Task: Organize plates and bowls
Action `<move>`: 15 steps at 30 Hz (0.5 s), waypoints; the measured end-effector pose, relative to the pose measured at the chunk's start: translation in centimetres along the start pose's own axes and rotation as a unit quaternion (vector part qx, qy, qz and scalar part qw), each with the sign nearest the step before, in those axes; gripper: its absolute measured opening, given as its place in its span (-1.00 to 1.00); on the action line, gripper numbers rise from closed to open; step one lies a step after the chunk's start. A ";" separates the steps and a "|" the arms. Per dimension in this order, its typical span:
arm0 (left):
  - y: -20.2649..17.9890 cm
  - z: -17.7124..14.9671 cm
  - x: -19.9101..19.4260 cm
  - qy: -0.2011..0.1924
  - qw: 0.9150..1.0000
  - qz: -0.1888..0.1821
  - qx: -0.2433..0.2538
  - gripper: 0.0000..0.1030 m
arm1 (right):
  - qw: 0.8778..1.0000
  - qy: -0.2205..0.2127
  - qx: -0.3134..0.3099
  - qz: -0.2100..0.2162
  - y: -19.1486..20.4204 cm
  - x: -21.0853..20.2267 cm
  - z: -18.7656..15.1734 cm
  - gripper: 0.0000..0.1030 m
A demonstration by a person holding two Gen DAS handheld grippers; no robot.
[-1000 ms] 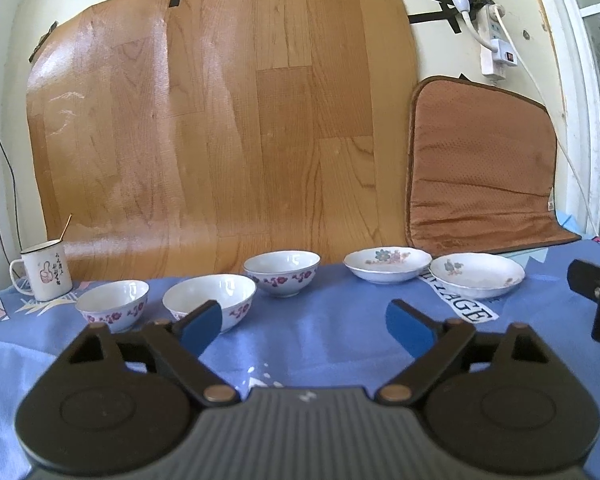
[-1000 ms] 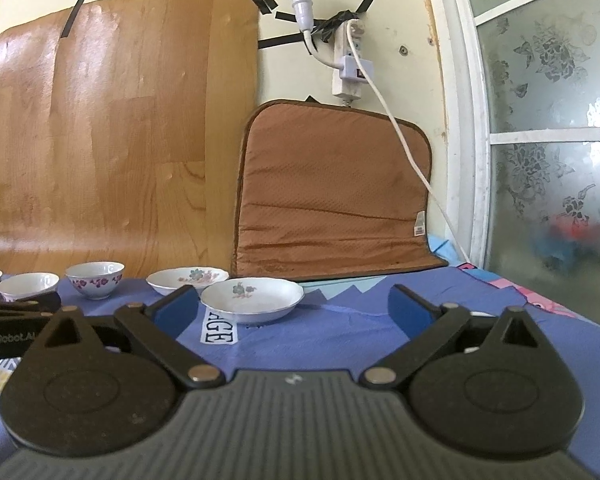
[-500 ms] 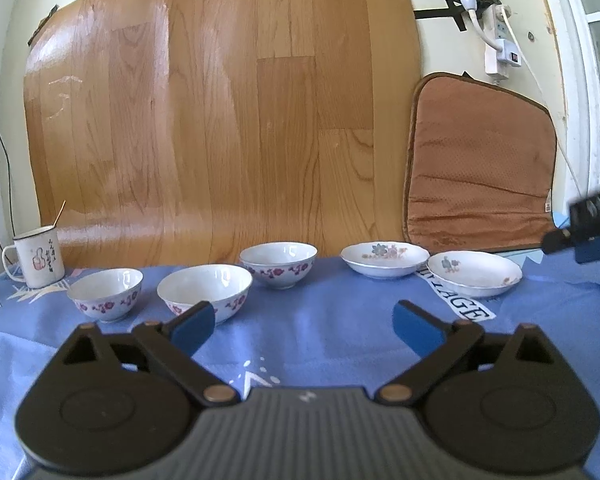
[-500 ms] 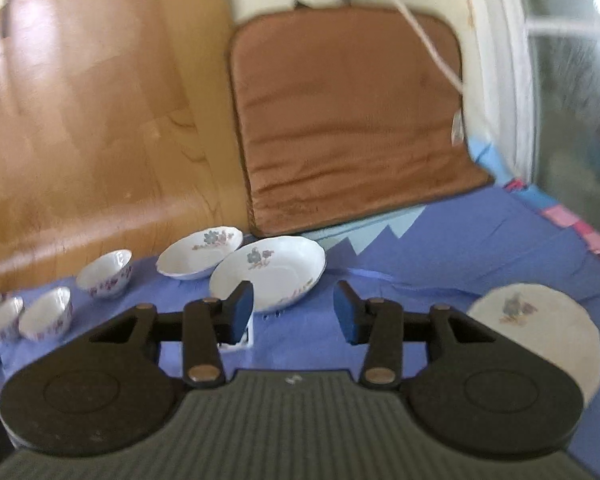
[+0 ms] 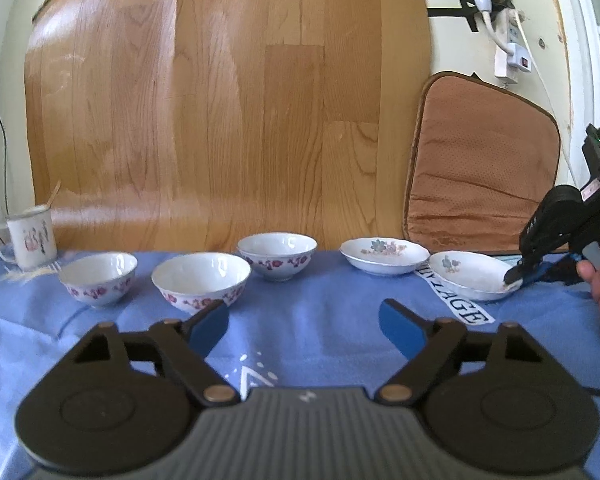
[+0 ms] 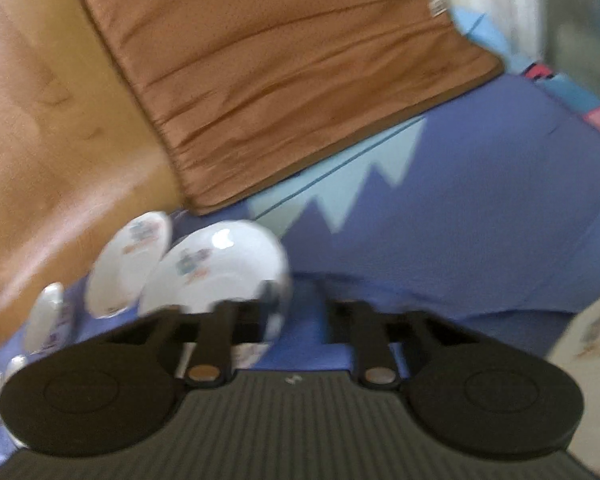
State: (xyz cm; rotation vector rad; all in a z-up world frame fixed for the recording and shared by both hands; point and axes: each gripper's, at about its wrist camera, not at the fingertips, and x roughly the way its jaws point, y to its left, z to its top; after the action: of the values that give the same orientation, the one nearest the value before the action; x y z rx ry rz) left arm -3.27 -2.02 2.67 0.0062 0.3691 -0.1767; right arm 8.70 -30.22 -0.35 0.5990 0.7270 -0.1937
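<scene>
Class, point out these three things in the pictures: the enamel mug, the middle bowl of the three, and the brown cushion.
Enamel mug (image 5: 32, 240), left wrist view, its painted side.
Middle bowl (image 5: 201, 270), left wrist view, its inner wall.
Brown cushion (image 6: 284, 64), right wrist view, its creased face.

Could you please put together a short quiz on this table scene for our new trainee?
1. How many bowls stand in the row on the blue cloth?
2. True or false: the mug stands at the right end of that row.
3. What does the right gripper pinch? A) a bowl B) the rim of the rightmost plate C) the mug
Key: 1. Three. 2. False; the mug is at the left end. 3. B; its jaws have just been closing, with the rim between them.
</scene>
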 end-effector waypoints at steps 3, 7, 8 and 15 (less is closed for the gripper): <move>1.5 0.2 0.5 0.019 0.998 -0.035 -0.045 0.38 | 0.999 0.019 0.005 0.037 0.0 -1.6 -1.0 -0.81; 3.6 0.4 0.7 0.039 0.985 -0.117 -0.119 0.37 | 0.992 0.071 0.010 0.100 -1.2 -4.4 -4.0 -0.80; 3.8 0.3 0.7 0.043 0.981 -0.141 -0.128 0.37 | 0.991 0.079 0.004 0.112 -1.5 -5.3 -5.0 -0.80; 2.3 0.0 1.6 0.110 0.958 -0.239 -0.116 0.11 | 0.981 0.115 -0.042 0.149 -2.5 -10.1 -10.8 -0.71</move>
State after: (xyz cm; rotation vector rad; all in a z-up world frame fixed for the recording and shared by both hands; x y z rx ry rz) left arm -1.40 -0.01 2.05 -0.2995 0.6096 -0.6151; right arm -5.76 -26.41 -1.05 0.6477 0.8536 0.1869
